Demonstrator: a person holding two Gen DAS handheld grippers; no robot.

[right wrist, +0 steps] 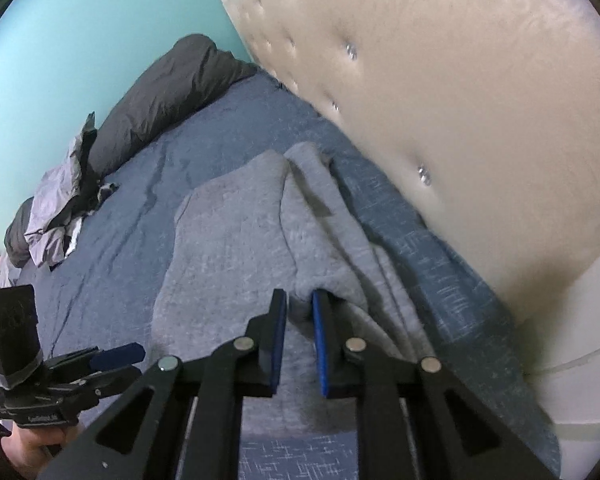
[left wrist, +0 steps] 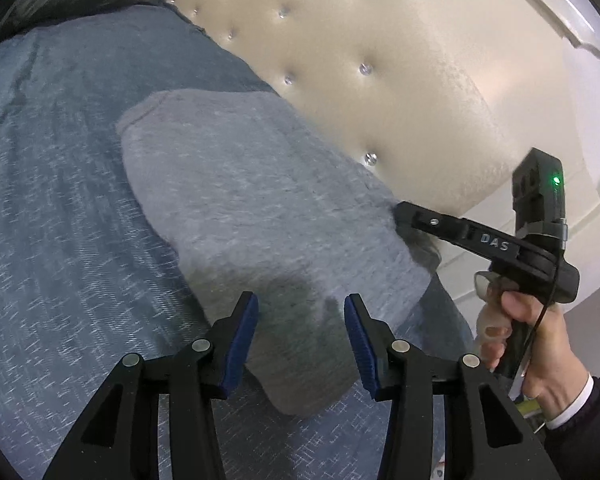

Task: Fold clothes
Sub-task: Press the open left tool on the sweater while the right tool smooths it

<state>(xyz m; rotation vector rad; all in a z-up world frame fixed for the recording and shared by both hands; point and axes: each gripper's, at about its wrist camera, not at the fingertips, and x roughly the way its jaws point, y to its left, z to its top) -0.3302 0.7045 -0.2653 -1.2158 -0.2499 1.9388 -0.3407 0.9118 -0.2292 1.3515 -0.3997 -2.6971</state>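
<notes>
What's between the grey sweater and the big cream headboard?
Only a bare strip of blue bedspread separates the grey sweater from the headboard, seen in the right wrist view.

One grey garment [right wrist: 228,248] on my bed [right wrist: 140,184], two grippers, one dark pillow [right wrist: 160,100], one tufted headboard [right wrist: 460,100]

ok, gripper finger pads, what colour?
Blue pads, clearest in the left wrist view.
</notes>
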